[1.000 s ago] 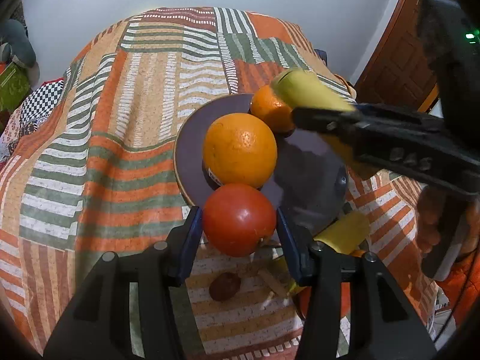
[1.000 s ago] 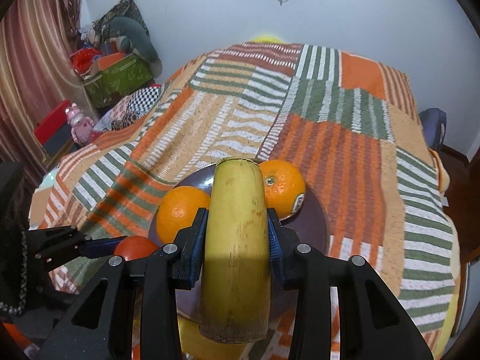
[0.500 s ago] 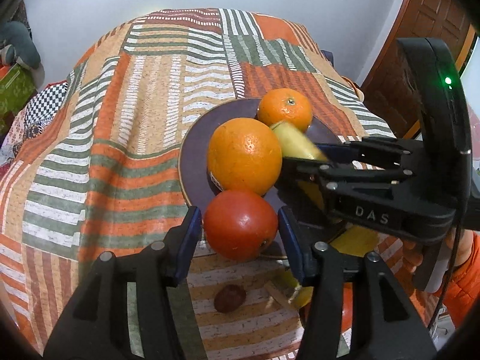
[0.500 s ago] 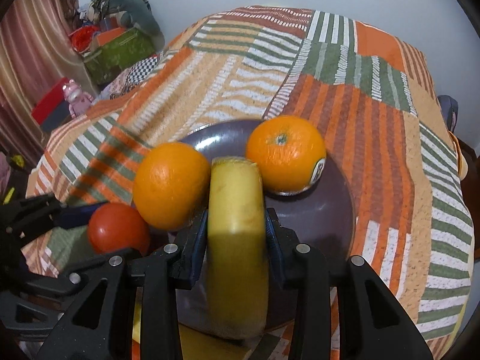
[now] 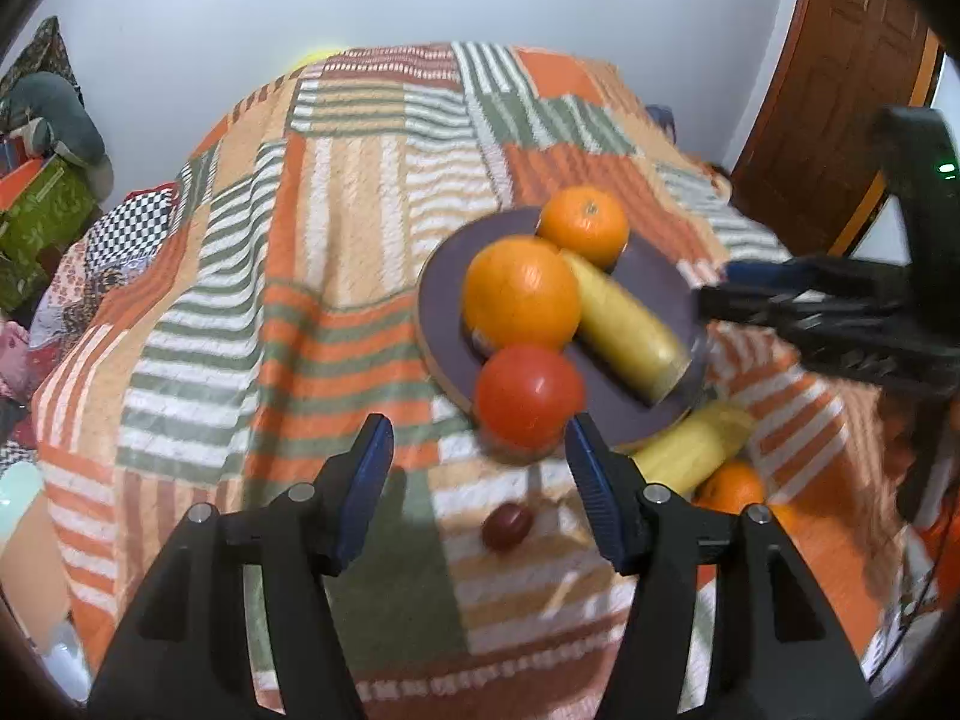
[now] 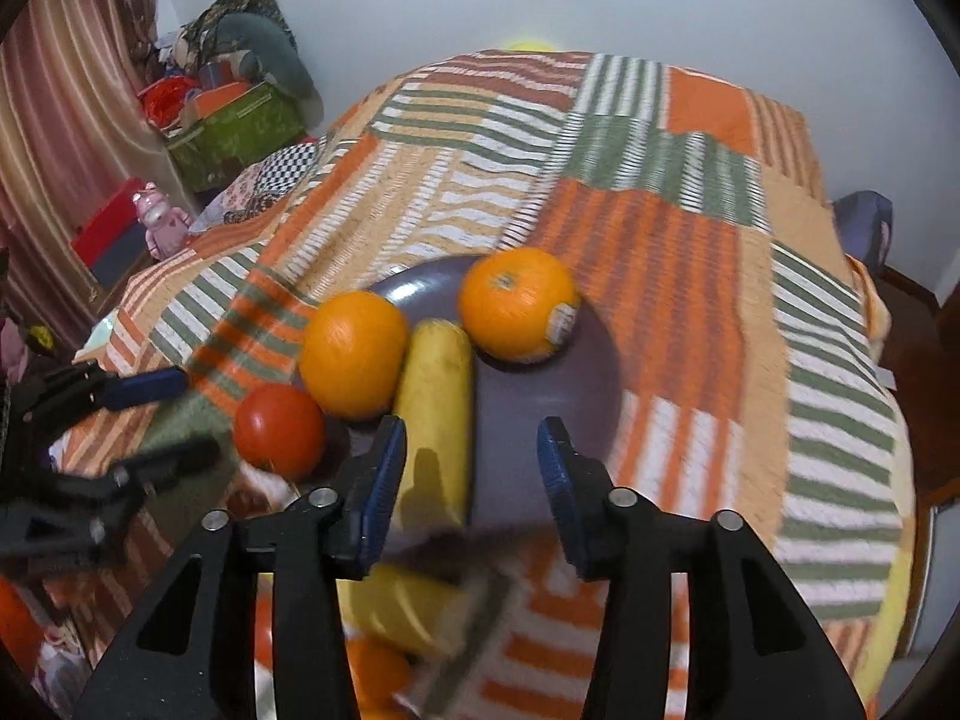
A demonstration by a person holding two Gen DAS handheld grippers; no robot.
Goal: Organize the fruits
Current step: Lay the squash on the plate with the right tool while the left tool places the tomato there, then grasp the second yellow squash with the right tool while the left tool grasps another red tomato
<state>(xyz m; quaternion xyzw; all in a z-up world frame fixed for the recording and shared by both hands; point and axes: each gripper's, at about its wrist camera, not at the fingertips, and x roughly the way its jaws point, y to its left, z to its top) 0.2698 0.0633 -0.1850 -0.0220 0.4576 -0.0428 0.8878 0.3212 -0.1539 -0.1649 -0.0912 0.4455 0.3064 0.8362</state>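
Left tongs (image 5: 477,456): spread wide and empty, blue ribbed pads on black plastic arms, poised just short of the tomato.
Glossy round red tomato (image 5: 529,395): smooth taut skin; sits at the near rim of the plate, partly overhanging it as far as I can tell.
Large dimpled orange (image 5: 521,293): matte pebbled peel, on the plate, touching the banana piece.
Dull purple round plate (image 5: 645,264): flat, pale-edged disc resting on the blanket; it carries four fruits.
Yellow cut banana piece (image 6: 435,402): stubby cylinder with blunt ends, lying on the plate between the two oranges.
Smaller orange with a sticker (image 6: 519,303): at the far side of the plate.
Right tongs (image 6: 471,483): parted wide, gripping nothing, one pad just beside the banana piece.
Striped patchwork blanket (image 5: 336,228): soft, woven, rumpled; covers the bed.
Done: four fruits appear plated.
Left: a second yellow banana piece (image 5: 693,447), another orange (image 5: 729,486) and a small dark reddish fruit (image 5: 507,525) lie off the plate on the blanket, so I judge the job past halfway.
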